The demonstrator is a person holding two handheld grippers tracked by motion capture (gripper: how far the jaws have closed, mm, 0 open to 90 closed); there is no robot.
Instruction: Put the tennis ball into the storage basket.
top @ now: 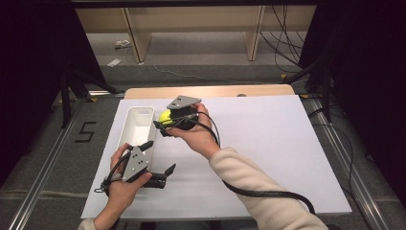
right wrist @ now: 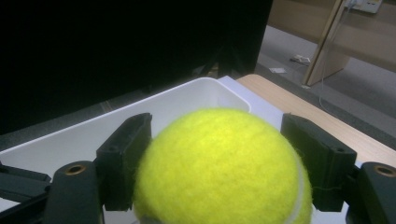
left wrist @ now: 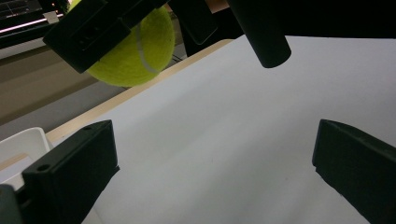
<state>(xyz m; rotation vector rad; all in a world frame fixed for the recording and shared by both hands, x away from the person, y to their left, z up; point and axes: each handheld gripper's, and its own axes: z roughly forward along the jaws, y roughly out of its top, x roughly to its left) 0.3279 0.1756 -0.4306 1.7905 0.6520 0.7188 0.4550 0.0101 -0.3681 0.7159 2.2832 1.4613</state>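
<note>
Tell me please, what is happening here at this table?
A person works at a table covered in white, with a two-jaw gripper in each hand. The right gripper is shut on a yellow tennis ball and holds it just beside the long white bin, near its rim, above the table. The left gripper is open with nothing between its jaws, low over the table near the bin's closer end. The ball is not yet in the bin.

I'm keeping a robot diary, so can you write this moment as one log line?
right gripper: shut on tennis ball | ball: held beside white bin, above the table | left gripper: open, empty
</note>
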